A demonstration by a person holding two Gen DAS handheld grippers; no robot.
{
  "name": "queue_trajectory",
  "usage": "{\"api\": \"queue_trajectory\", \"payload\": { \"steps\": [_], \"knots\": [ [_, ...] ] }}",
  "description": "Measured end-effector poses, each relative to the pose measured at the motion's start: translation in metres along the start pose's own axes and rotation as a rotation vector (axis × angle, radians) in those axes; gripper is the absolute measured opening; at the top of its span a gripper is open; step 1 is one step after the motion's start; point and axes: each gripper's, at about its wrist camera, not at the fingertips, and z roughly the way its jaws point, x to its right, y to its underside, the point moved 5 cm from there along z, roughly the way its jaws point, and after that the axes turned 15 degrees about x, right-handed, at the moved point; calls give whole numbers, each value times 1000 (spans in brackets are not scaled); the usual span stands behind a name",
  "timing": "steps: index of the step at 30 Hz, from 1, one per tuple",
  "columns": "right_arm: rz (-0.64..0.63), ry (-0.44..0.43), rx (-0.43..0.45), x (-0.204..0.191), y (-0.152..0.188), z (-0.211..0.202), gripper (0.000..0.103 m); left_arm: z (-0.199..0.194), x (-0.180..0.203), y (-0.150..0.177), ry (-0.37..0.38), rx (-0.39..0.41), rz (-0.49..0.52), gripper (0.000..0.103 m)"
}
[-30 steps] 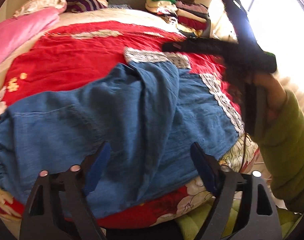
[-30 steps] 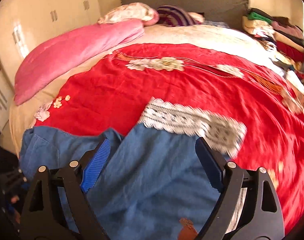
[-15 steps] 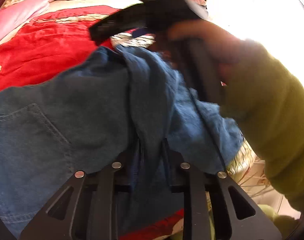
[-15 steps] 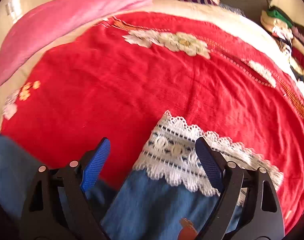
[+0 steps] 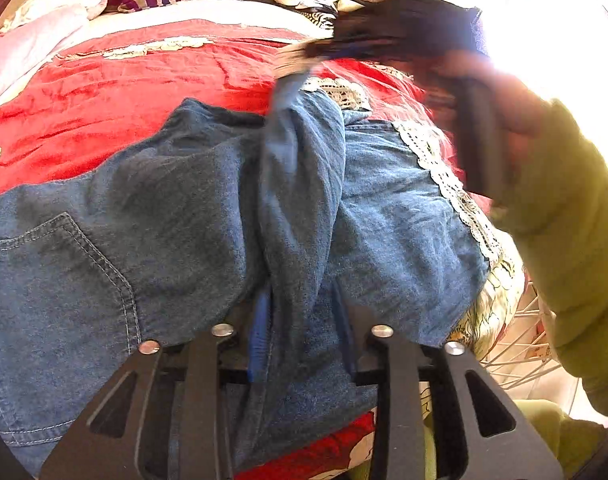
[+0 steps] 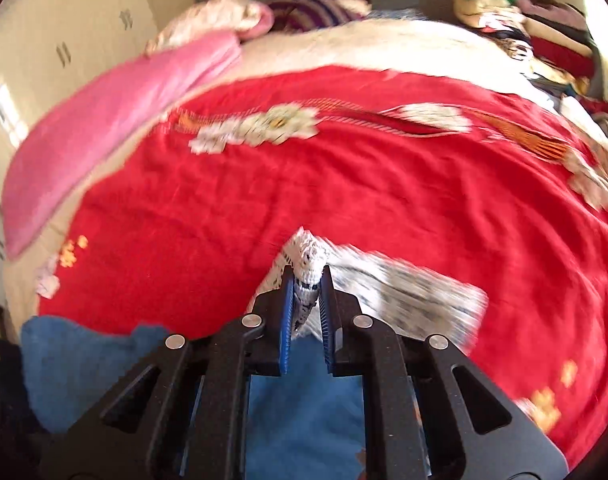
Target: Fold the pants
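Right now both grippers are on the pants (image 5: 192, 216), blue denim with white lace trim at the leg ends, lying across the red bedspread (image 5: 104, 92) on the bed.

Left gripper (image 5: 302, 312): fingers (image 5: 260, 328) narrowed around a raised fold of denim running up the middle of the garment. Jaws have just eased back open a little; cloth is between them and looks pinched, blue pads showing on both sides of the fold. A back pocket with stitching sits to the left of that fold.

Right gripper (image 6: 307, 280): fingers (image 6: 287, 312) nearly together, clamped on the lace cuff (image 6: 309, 264) of one leg. Jaws have just snapped closed; the lace bunches up between the pads. In the left wrist view this gripper (image 5: 327, 46) is blurred, held by a hand (image 5: 499, 92) in an olive-green sleeve (image 5: 563, 208), with the leg end lifted off the bedspread under it.

Second leg's lace edge (image 5: 443, 168) lies flat, running toward the near right edge of the bed.

Around: pink blanket (image 6: 112, 120) along the left side of the bed, striped pillow (image 6: 311, 12) at the head, pile of folded clothes (image 6: 519, 12) at the far right corner, cream wardrobe doors (image 6: 64, 40) on the left wall.
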Motion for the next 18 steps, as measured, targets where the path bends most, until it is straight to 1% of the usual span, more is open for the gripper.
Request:
{"api": "queue_trajectory", "payload": {
  "steps": [3, 4, 5, 7, 8, 10, 13, 18],
  "knots": [
    [34, 26, 44, 27, 2, -43, 7, -4, 2, -2, -15, 16, 2, 34],
    [46, 31, 52, 33, 2, -51, 7, -5, 1, -2, -20, 21, 1, 34],
    [66, 44, 66, 43, 6, -68, 7, -5, 1, -3, -26, 26, 2, 33],
    [89, 65, 81, 56, 13, -88, 7, -7, 2, -4, -40, 35, 18, 30],
    [96, 72, 84, 61, 15, -94, 7, -8, 4, -4, -43, 37, 30, 20],
    [124, 88, 84, 73, 27, -113, 7, -11, 7, -5, -49, 49, 55, 8],
    [145, 101, 76, 82, 43, -137, 7, -21, 14, -5, -59, 65, 125, 6],
    [174, 124, 70, 85, 72, -175, 7, -36, 21, -4, -58, 82, 181, 5]
  ]
}}
